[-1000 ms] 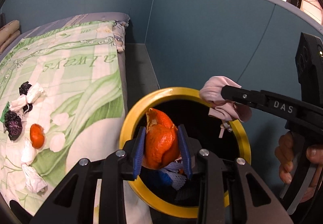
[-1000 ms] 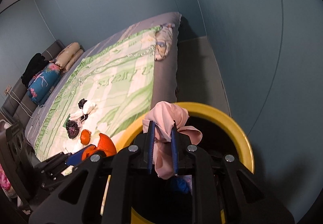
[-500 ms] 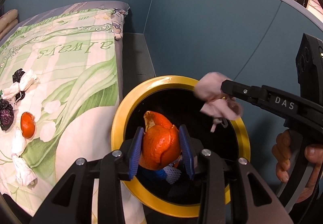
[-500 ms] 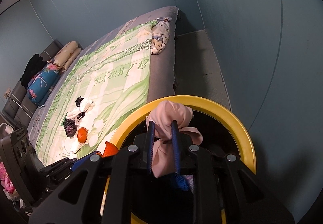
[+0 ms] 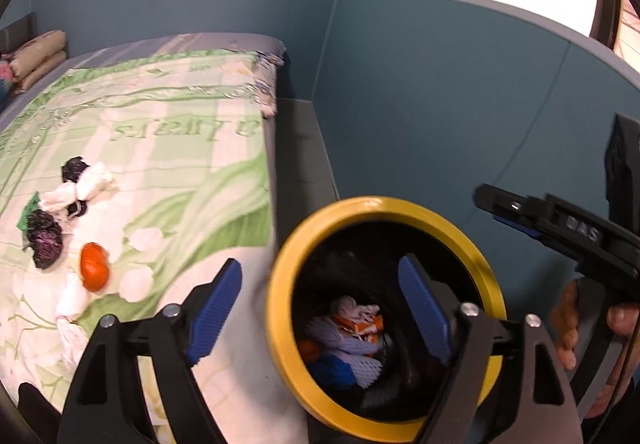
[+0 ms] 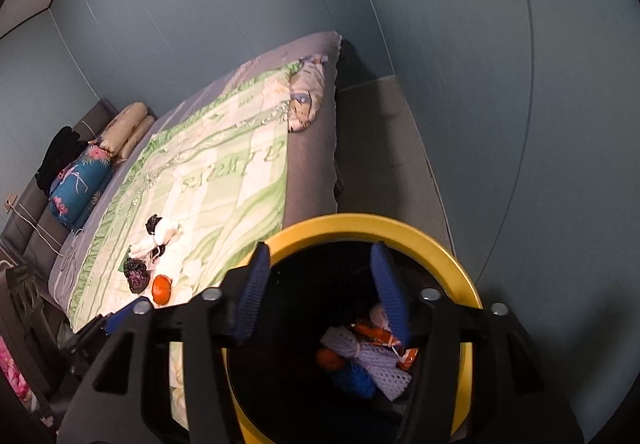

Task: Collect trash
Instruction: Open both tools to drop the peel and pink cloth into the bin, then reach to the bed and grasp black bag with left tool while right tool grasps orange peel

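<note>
Now that both my left gripper [image 5: 320,308] and right gripper [image 6: 322,290] have just opened their jaws, empty, over the yellow-rimmed bin [image 5: 280,308], peel and pink tissue are gone into it. Only the right view shows pillows [image 6: 128,132]; an orange peel [image 5: 95,271] and wrappers remain far left on the bed [image 5: 180,148].

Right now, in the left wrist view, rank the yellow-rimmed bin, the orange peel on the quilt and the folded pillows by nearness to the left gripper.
1. Yellow-rimmed bin, under the open left gripper.
2. Orange peel, left on the quilt.
3. Folded pillows, far upper left.
</note>
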`<state>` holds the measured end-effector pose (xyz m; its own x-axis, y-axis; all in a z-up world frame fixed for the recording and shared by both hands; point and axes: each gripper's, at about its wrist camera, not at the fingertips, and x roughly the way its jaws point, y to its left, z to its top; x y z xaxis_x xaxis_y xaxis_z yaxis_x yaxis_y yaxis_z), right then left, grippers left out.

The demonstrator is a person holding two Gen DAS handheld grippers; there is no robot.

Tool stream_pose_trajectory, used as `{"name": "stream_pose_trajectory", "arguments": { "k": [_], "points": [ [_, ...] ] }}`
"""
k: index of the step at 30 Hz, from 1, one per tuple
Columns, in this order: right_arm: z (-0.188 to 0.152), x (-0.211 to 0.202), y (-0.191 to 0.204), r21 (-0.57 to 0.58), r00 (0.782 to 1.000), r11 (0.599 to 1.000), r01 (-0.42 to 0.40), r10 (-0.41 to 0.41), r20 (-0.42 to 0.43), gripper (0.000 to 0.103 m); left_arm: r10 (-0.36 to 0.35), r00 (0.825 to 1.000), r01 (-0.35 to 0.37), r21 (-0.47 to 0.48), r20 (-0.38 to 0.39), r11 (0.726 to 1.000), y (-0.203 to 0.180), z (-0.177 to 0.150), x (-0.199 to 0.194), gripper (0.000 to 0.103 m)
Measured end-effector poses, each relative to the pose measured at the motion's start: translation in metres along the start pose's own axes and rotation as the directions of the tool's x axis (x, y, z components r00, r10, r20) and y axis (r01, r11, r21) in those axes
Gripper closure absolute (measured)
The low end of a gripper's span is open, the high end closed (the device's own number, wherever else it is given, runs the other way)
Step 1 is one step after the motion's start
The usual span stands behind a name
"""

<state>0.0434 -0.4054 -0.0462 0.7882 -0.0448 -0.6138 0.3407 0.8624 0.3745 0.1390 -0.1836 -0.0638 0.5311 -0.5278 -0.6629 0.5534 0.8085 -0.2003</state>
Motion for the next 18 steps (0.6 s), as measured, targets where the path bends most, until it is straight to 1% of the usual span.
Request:
{"name": "stream_pose_trajectory", "arguments": {
  "k": [1,4,6,9,14,18],
  "points": [
    [0.001,-0.001,0.0,-0.001,1.0,1.0,-0.006,0.006,0.006,0.042,0.006,1.0,-0.006,-0.009,0.006,1.0,0.004,0.002,-0.003,0.022],
    [0.004,-0.005,0.008,-0.018,0.999,0.999,-0.034,0.035,0.036,0.037,0.029,0.999,-0.029,-0.033,0.022,0.999,0.019,0.007,-0.011,0.02],
    [0.006,-0.007,0.016,-0.04,0.997,0.997,-0.059,0.061,0.05,0.035,0.052,0.998,-0.05,-0.05,0.04,0.997,0.029,0.01,-0.017,0.018],
    [0.01,-0.009,0.03,-0.08,0.994,0.993,-0.085,0.09,0.062,0.033,0.085,0.994,-0.081,-0.071,0.065,0.994,0.044,0.016,-0.026,0.017],
    [0.016,-0.002,0.058,-0.132,0.991,0.984,-0.118,0.126,0.047,0.031,0.139,0.986,-0.13,-0.099,0.093,0.987,0.07,0.022,-0.041,0.016],
    [0.017,0.0,0.081,-0.174,0.988,0.974,-0.143,0.151,0.033,0.03,0.193,0.976,-0.181,-0.119,0.104,0.976,0.093,0.023,-0.054,0.015]
  ]
}}
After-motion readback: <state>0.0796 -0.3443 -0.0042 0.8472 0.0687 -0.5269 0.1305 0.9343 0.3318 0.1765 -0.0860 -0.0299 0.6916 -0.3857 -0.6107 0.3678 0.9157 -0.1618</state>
